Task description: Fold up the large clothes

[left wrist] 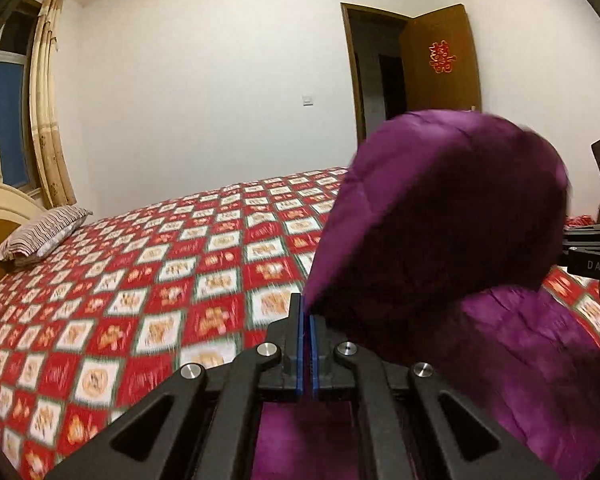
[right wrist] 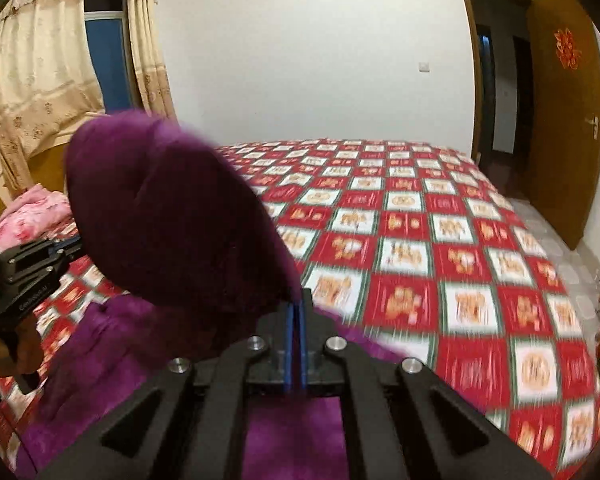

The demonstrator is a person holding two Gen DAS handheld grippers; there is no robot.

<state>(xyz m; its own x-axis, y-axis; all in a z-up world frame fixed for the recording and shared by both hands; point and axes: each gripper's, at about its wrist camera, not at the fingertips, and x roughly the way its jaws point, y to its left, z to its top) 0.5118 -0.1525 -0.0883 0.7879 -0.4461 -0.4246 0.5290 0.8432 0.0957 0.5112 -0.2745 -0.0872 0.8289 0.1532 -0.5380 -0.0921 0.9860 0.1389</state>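
A large purple padded garment (left wrist: 452,216) hangs lifted above the bed between both grippers; it also shows in the right wrist view (right wrist: 172,216). My left gripper (left wrist: 307,312) is shut on one edge of it, the cloth rising to the right. My right gripper (right wrist: 298,308) is shut on another edge, the cloth bulging up to the left. The garment's lower part lies on the bed beneath both grippers (right wrist: 112,352). The right gripper's body shows at the right edge of the left view (left wrist: 596,256), and the left one's at the left edge of the right view (right wrist: 28,276).
The bed carries a red, white and green checked cover (left wrist: 160,280), also in the right wrist view (right wrist: 440,264). A striped pillow (left wrist: 44,232) and pink bedding (right wrist: 32,216) lie at the headboard end. An open wooden door (right wrist: 564,120) and curtains (right wrist: 48,80) stand beyond.
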